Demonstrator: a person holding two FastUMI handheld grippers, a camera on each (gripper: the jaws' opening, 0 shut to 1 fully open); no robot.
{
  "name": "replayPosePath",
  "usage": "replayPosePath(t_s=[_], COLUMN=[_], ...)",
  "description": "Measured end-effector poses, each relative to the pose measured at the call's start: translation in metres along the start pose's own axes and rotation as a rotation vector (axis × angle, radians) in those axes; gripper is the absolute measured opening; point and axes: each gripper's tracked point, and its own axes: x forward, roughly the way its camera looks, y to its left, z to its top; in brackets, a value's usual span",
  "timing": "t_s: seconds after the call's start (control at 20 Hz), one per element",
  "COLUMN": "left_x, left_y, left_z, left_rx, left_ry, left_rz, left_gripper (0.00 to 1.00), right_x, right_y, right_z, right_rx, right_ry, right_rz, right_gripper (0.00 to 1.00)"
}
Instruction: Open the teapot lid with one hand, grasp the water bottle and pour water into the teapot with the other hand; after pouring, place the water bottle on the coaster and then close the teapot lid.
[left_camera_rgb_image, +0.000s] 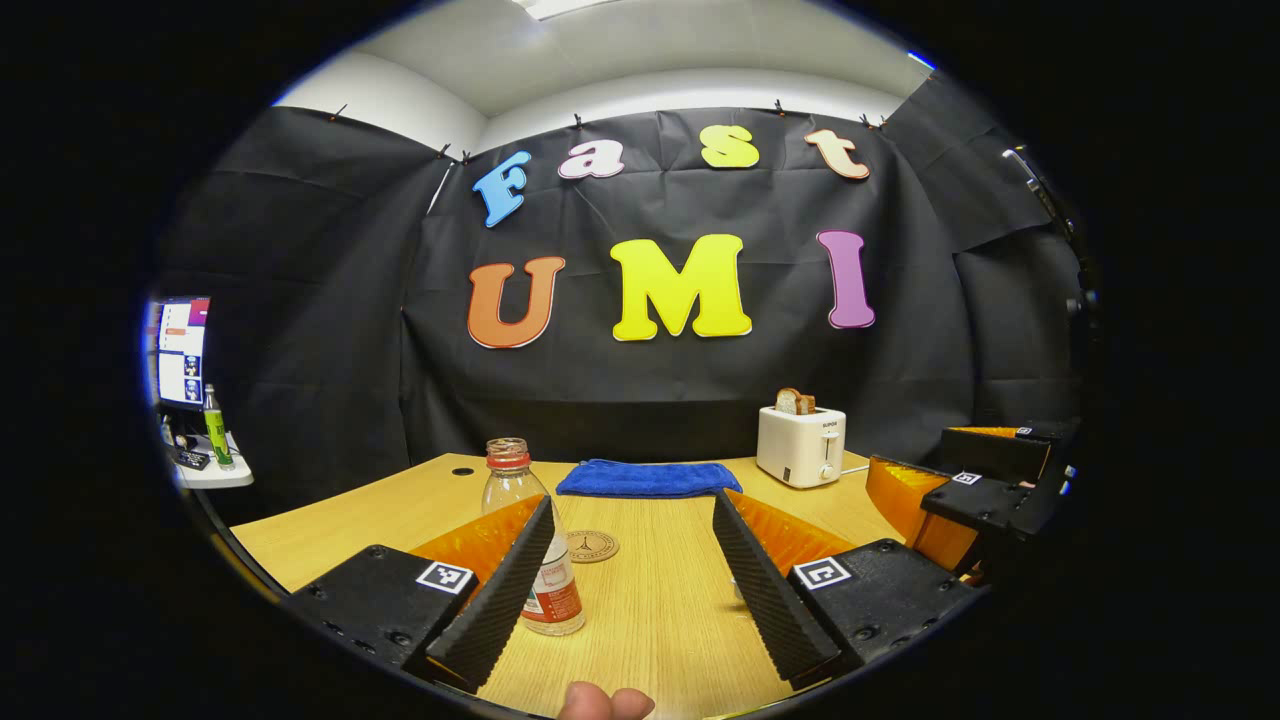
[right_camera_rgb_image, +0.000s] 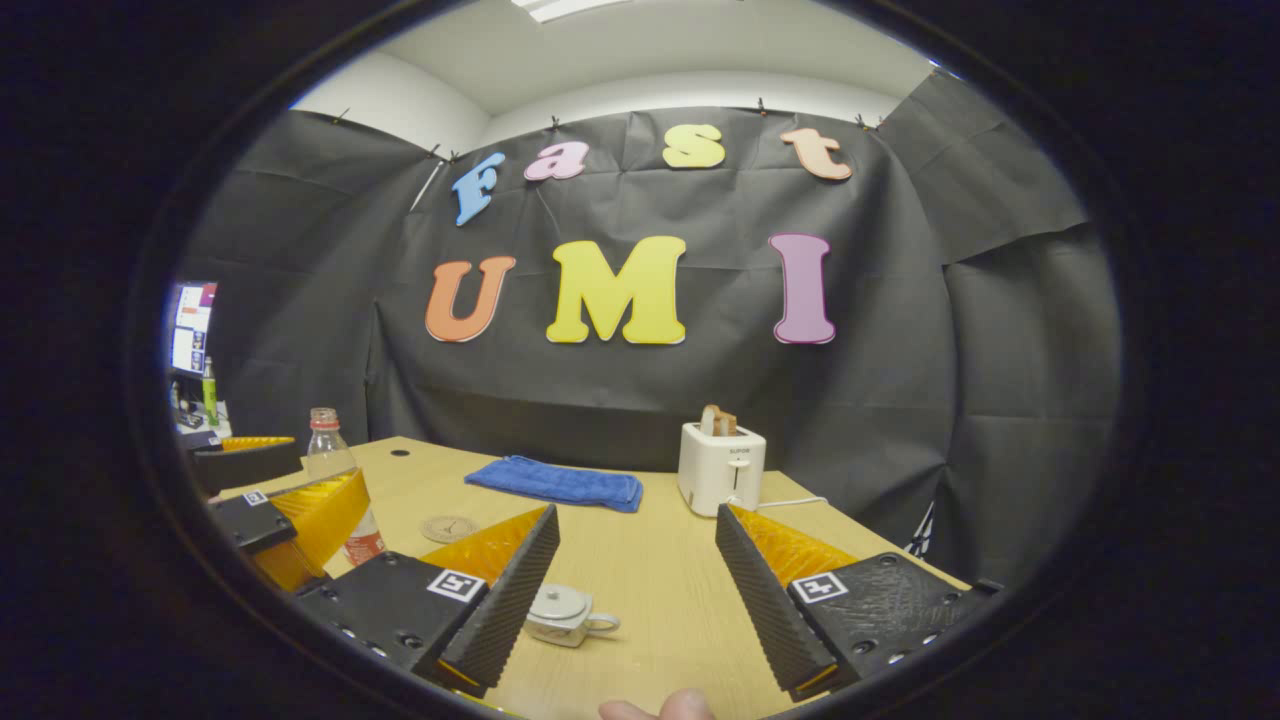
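The job is just starting. Both tongs, left (left_camera_rgb_image: 632, 570) and right (right_camera_rgb_image: 636, 585), hang wide apart and hold nothing. The little teapot (right_camera_rgb_image: 562, 613) sits on the counter (right_camera_rgb_image: 650, 570), lid on. The water bottle (left_camera_rgb_image: 530, 540) stands near the coaster (left_camera_rgb_image: 592, 546), cap off. I think the right tongs should reach for the lid first.

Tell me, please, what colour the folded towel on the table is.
The towel is blue, plain with no pattern; the left gripper view shows it best.
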Motion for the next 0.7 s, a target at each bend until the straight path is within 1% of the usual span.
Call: replayPosePath(t_s=[0.05,0.1,0.15,0.2,0.25,0.3,0.35,0.4,0.6,0.7], left_x=[0.0,0.0,-0.001,-0.002,-0.002,-0.001,-0.002,-0.002,-0.002,-0.002], left_y=[0.002,0.003,0.003,0.004,0.006,0.009,0.01,0.01,0.011,0.011], left_z=[0.001,0.001,0.003,0.005,0.007,0.008,0.008,0.008,0.008,0.008], left_rx=[0.002,0.002,0.003,0.002,0.0,0.0,0.001,0.004,0.005,0.003], left_ry=[0.0,0.0,-0.002,-0.004,-0.007,-0.008,-0.008,-0.008,-0.002,-0.002], left_rz=[0.001,0.002,0.003,0.003,0.005,0.008,0.01,0.011,0.006,0.003], left_gripper=[1.0,1.0,1.0,1.0,1.0,1.0,1.0,1.0,1.0,1.0], right_x=[0.001,0.002,0.005,0.009,0.011,0.015,0.02,0.025,0.046,0.055], right_y=[0.001,0.004,0.006,0.009,0.013,0.017,0.02,0.025,0.037,0.041], right_z=[-0.004,-0.007,-0.013,-0.02,-0.029,-0.035,-0.042,-0.05,-0.079,-0.091], right_rx=[-0.003,-0.005,-0.006,-0.011,-0.012,-0.014,-0.018,-0.02,-0.002,-0.006], right_ry=[0.001,0.004,0.012,0.024,0.038,0.049,0.064,0.08,0.146,0.174], right_rz=[0.002,0.005,0.01,0.015,0.02,0.026,0.032,0.041,0.061,0.061], right_gripper=[0.97,0.95,0.95,0.95,0.97,0.95,0.97,0.95,0.98,0.95])
